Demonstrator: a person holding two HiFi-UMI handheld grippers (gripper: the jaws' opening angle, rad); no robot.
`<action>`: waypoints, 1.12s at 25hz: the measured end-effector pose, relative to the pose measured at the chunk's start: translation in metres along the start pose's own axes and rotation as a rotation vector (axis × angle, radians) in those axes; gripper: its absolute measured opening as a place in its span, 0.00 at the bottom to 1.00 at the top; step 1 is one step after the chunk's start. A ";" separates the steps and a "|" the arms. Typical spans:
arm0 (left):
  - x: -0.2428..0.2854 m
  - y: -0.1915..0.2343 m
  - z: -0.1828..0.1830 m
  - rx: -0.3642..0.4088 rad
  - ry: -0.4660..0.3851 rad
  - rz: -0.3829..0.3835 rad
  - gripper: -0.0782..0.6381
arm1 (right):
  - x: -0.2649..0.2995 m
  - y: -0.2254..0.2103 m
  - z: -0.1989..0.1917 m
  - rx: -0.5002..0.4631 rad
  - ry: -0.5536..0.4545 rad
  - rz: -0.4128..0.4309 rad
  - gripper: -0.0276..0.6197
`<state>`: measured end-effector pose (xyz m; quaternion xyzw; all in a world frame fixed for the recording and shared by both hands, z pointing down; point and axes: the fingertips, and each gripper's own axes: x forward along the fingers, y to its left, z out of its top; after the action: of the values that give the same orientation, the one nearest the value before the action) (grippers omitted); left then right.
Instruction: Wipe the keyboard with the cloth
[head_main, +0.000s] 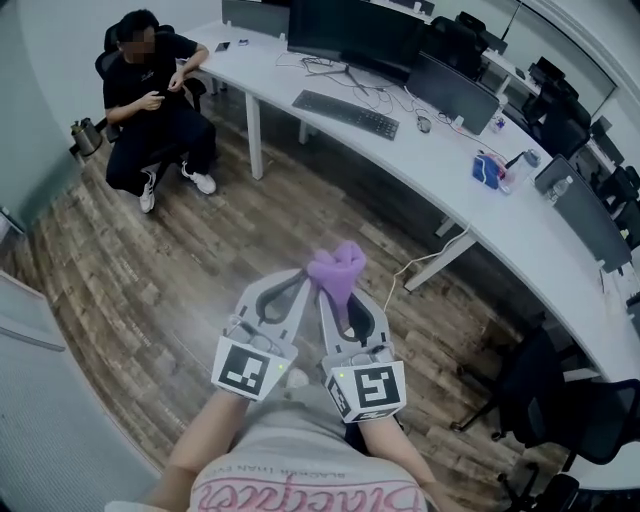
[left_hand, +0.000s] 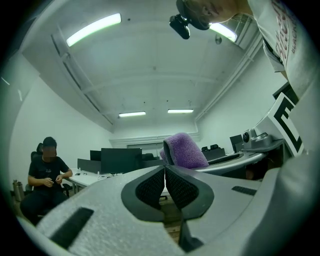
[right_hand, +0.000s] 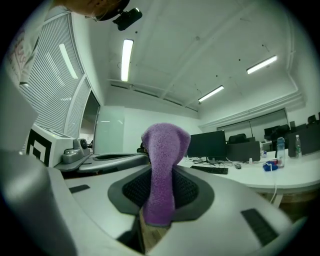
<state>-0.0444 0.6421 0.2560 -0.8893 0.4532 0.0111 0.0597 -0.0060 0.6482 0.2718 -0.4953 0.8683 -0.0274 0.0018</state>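
Cloth of purple fluffy fabric (head_main: 337, 268) is clamped between the two jaws of the right gripper (head_main: 338, 300). The right gripper view shows its folded top standing above the dark pads and its lower end hanging down between them.

The left gripper (head_main: 302, 278) is just beside it. Its jaws are pressed together and nothing is between them. The cloth rises close behind its tips, and I cannot tell if it touches them. Both grippers are held over the brown wooden floor (head_main: 150, 290), well apart from the long white curved desk (head_main: 440, 170).

The flat black keyboard (head_main: 346, 114) lies on this desk toward its left end, near the front edge, before a black monitor (head_main: 350, 30). A person in dark clothes (head_main: 155, 100) sits on a chair beyond the left end of the desk.
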 end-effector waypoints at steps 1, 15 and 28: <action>0.005 0.000 -0.003 0.001 0.000 0.004 0.12 | 0.002 -0.005 -0.002 -0.005 0.002 0.000 0.18; 0.066 0.041 -0.021 -0.010 0.007 0.011 0.12 | 0.061 -0.044 -0.007 -0.041 0.029 -0.006 0.18; 0.157 0.143 -0.034 0.000 -0.017 -0.042 0.12 | 0.193 -0.083 -0.002 -0.088 0.040 -0.023 0.18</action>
<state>-0.0691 0.4285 0.2647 -0.8986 0.4338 0.0174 0.0640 -0.0329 0.4400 0.2821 -0.5042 0.8628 0.0010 -0.0377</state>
